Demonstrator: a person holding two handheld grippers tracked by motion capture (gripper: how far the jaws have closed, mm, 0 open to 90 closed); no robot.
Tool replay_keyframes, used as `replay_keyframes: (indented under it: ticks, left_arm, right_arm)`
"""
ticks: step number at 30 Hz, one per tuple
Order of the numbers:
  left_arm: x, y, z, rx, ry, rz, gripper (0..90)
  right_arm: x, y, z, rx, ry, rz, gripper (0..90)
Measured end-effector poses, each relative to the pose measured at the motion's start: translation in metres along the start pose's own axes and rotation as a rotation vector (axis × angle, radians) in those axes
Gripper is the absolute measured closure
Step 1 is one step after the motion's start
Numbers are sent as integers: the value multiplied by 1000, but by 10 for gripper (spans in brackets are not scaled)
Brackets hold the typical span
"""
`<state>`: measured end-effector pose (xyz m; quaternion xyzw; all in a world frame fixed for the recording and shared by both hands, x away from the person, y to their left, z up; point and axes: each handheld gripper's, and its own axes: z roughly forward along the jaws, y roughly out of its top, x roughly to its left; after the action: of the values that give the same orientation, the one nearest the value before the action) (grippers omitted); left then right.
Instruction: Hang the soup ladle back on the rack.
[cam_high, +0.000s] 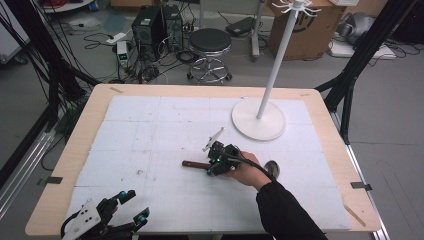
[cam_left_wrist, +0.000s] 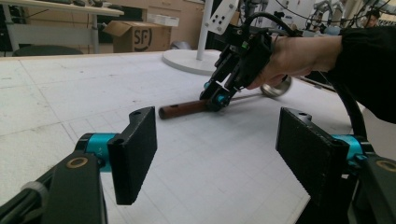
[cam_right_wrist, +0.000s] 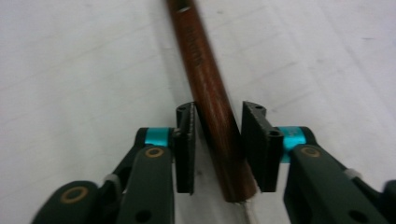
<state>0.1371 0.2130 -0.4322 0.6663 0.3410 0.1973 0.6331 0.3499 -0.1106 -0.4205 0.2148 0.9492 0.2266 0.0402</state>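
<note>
The right gripper (cam_high: 214, 161) points down at the table (cam_high: 90, 115), its jaws set on either side of a brown wooden handle (cam_right_wrist: 210, 93) that lies flat on the white mat (cam_high: 150, 150). In the right gripper view the handle runs straight up from between the pads; they have drawn in close against its sides, gripping it near the end where a thin metal shaft leaves the wood. That shaft leads back under the hand (cam_high: 247, 170) to a round metal bowl (cam_high: 272, 169), so the thing is a ladle (cam_left_wrist: 187, 108). Its free wooden end sticks out beyond the jaws, away from the hand.

The left gripper (cam_left_wrist: 215, 154) is open, its two black pads (cam_left_wrist: 135, 154) well apart with nothing between them. It sits low at the near edge of the table. From it, the ladle lies ahead and well apart, with the right gripper on top of it. A white stand (cam_high: 259, 120) rises beyond the right gripper.
</note>
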Motion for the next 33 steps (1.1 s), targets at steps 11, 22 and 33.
replay_keyframes:
  ticks: [11, 22, 33]
  left_arm:
    - [0, 0, 0, 4, 6, -1, 298]
    - [-1, 0, 2, 9, 0, 4, 298]
    - [1, -1, -3, -2, 11, -3, 300]
  right_arm:
    - [-12, -3, 1, -4, 24, 121, 702]
    - [-2, 11, 4, 99, -35, 75, 736]
    - [-20, -3, -27, -146, 4, 145, 745]
